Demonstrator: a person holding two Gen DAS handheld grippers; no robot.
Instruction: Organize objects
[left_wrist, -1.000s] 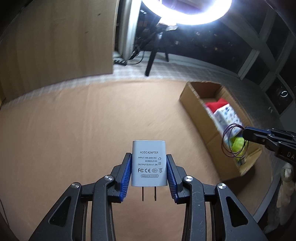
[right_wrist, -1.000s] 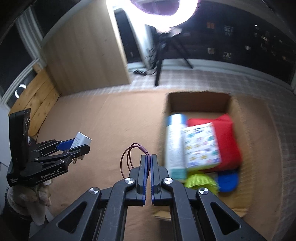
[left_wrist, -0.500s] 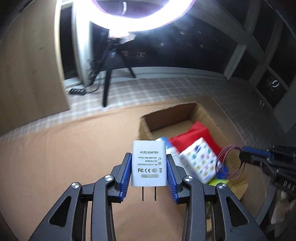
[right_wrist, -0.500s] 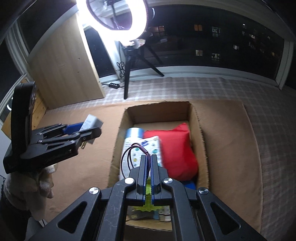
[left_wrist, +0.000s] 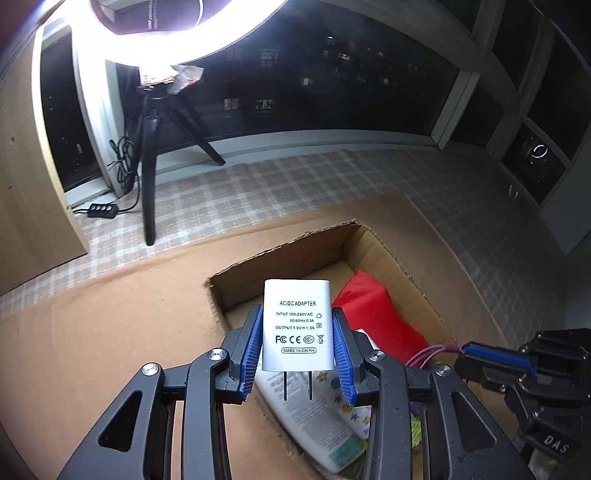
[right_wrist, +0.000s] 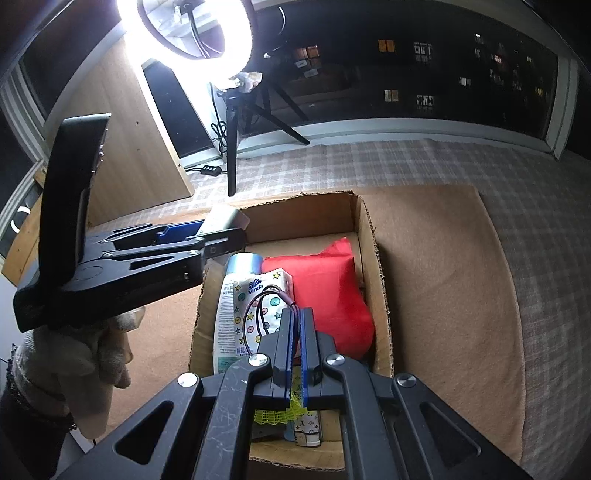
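Left wrist view: the left gripper (left_wrist: 297, 354) is clamped on a white adapter (left_wrist: 296, 325), its blue pads (left_wrist: 252, 347) pressed against both sides, label facing the camera and prongs pointing down toward the near edge. The adapter hangs over the near-left part of an open cardboard box (left_wrist: 388, 254) that sits on a brown mat (left_wrist: 92, 332). Inside the box lie a red pouch (left_wrist: 376, 317) and a white tube (left_wrist: 317, 424) with a starred tissue pack (left_wrist: 351, 398) beside it. At the right edge the right gripper (left_wrist: 476, 356) pinches a purple cord (left_wrist: 432, 354) — held above the box's right side. A ring light (left_wrist: 192, 44) on a tripod (left_wrist: 151, 158) stands far left.

Right wrist view: the right gripper (right_wrist: 296, 350) is nearly closed, its fingers gripping the looped cord (right_wrist: 266, 306) over the middle of the box (right_wrist: 369, 236). Below are the tube (right_wrist: 229, 314), the tissue pack (right_wrist: 273, 291) and the pouch (right_wrist: 328, 291) — a yellow-green item (right_wrist: 273, 410) lies at the near end. On the left, the left gripper (right_wrist: 225, 230) holds the adapter (right_wrist: 221, 219) above the box's far-left corner.
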